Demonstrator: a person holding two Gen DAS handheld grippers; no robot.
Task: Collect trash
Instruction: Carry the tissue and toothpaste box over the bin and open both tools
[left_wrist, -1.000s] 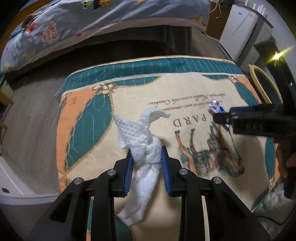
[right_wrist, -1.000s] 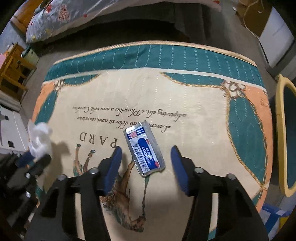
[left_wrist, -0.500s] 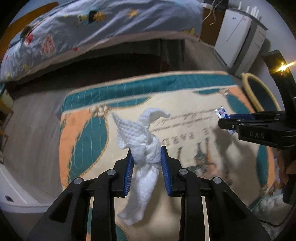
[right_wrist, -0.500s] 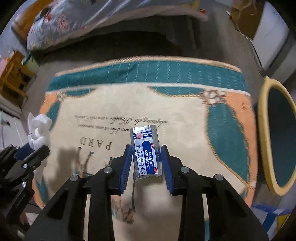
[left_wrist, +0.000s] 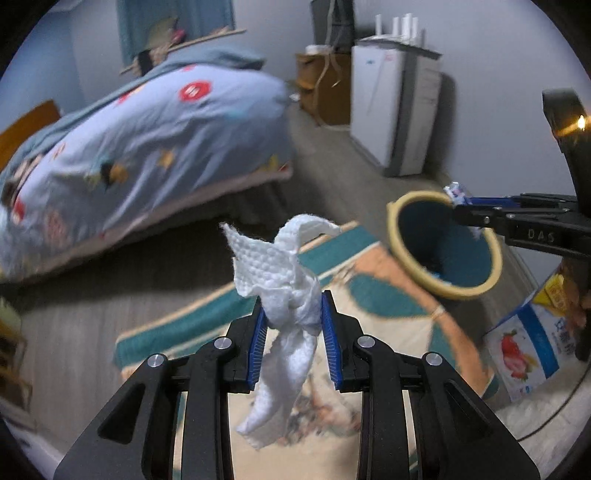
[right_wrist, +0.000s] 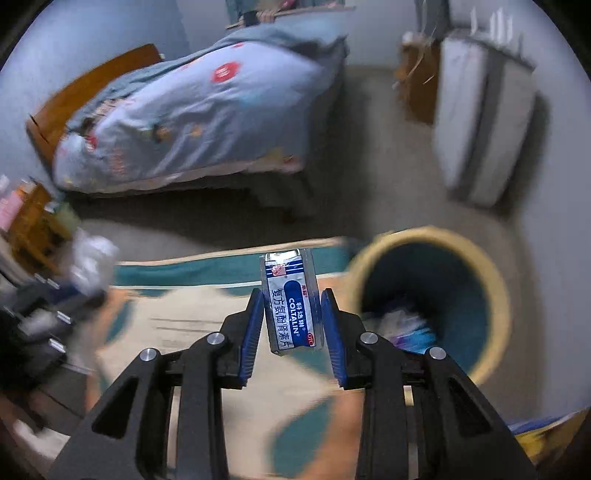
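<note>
My left gripper (left_wrist: 291, 317) is shut on a crumpled white tissue (left_wrist: 280, 273), held in the air above the patterned rug (left_wrist: 384, 299). My right gripper (right_wrist: 291, 314) is shut on a blue and white medicine packet (right_wrist: 291, 299), also lifted off the rug (right_wrist: 192, 325). In the left wrist view the right gripper (left_wrist: 458, 208) hangs over the rim of a round yellow-rimmed bin (left_wrist: 443, 243) with the packet (left_wrist: 456, 192) sticking out. The bin (right_wrist: 428, 295) lies to the right of the packet and holds some trash. The left gripper with its tissue (right_wrist: 92, 258) shows blurred at the left.
A bed with a light blue printed cover (left_wrist: 140, 147) stands beyond the rug. A white appliance (left_wrist: 395, 107) and a wooden cabinet (left_wrist: 328, 88) stand by the far wall. A blue and white carton (left_wrist: 528, 343) lies right of the bin. Wooden furniture (right_wrist: 33, 225) is at the left.
The right gripper closed on the packet and lifted it off the rug toward the bin. Both grippers rose and tilted up, so the bed, wall and bin came into view.
</note>
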